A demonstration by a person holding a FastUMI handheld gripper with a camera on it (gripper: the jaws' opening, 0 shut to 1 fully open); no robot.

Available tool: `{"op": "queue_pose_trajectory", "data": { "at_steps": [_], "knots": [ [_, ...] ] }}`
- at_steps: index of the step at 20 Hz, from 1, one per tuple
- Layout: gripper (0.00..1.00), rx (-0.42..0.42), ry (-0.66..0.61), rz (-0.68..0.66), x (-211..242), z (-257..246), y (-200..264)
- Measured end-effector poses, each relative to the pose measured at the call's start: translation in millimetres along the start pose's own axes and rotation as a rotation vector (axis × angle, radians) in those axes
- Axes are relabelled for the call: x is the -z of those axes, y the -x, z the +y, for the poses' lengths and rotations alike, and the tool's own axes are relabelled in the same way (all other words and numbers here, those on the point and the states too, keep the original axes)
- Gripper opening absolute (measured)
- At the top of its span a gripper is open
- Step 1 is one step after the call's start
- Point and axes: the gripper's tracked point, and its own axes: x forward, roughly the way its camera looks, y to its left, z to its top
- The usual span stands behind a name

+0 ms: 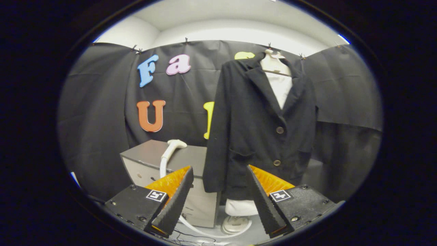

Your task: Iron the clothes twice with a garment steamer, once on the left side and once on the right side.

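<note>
Soft, even light falls from above the dark buttoned jacket [259, 130] on its white mannequin; the pale upper wall glows nearly blown out; the jacket's cloth swallows detail; fisheye bending curves everything toward the rim; the wide-parted gripper [220, 172] fingers look slightly soft.

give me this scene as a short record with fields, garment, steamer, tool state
garment: black blazer, buttoned, on a white mannequin torso beyond the fingers
steamer head: white handle resting on a grey box, left of the blazer, untouched
hose: white hose running down in front of the box toward the mannequin base
tool: open, fingers apart, holding nothing
task stage: steamer not yet picked up
</note>
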Motion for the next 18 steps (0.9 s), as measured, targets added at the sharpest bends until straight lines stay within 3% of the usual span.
{"op": "queue_pose_trajectory", "data": {
  "at_steps": [7, 12, 18],
  "knots": [
    [0.95, -0.158, 0.008, 0.031, -26.3, 99.0, -101.8],
    [0.95, -0.244, 0.013, 0.122, -22.2, 172.1, -184.0],
    [0.95, -0.23, 0.026, 0.256, -3.6, 209.2, -270.9]
  ]
}}
